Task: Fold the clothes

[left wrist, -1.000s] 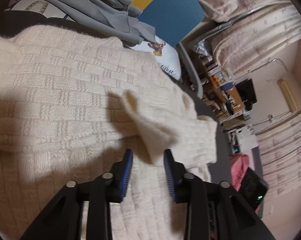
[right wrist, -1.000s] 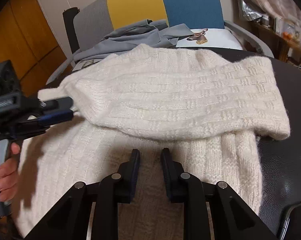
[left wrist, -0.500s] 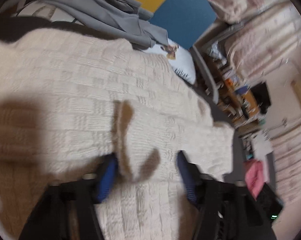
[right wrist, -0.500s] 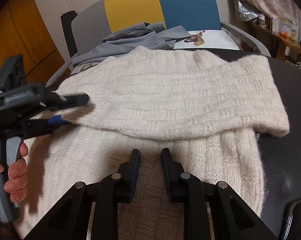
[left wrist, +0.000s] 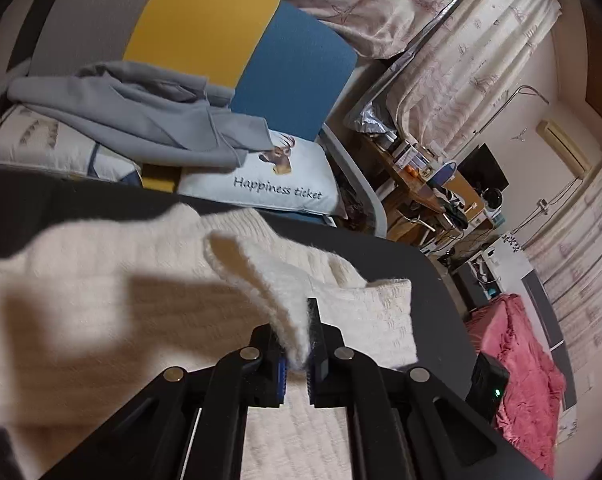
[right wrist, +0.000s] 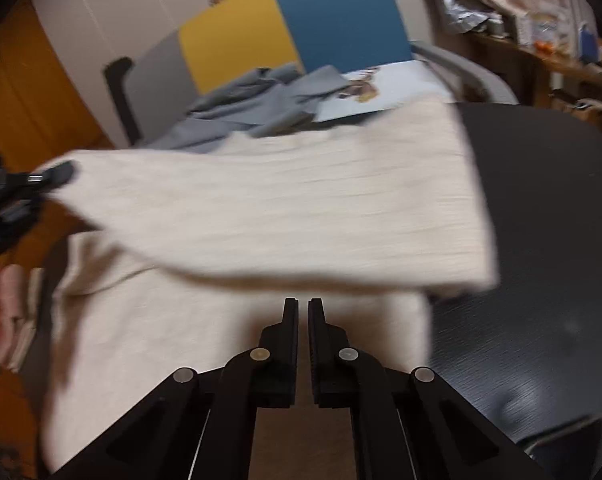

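A cream knitted sweater (left wrist: 101,320) lies on the dark round table (left wrist: 61,200). My left gripper (left wrist: 297,332) is shut on a folded edge of it and holds that edge lifted off the rest. In the right wrist view the same sweater (right wrist: 261,208) is blurred, its upper layer stretched up toward the left gripper (right wrist: 41,180) at the left edge. My right gripper (right wrist: 303,304) hovers over the lower layer with its jaws shut and nothing pinched between them.
A grey garment (left wrist: 141,120) and a printed pillow (left wrist: 261,184) lie on the chair with a yellow and blue back (left wrist: 201,20) behind the table. A hand (right wrist: 1,300) holds the left gripper's handle. Bare table (right wrist: 541,220) shows at right. A pink blanket (left wrist: 513,360) lies beyond.
My left gripper closed on the sweater's edge and rose, lifting that layer. My right gripper's jaws came together and it shifted sideways over the lower layer.
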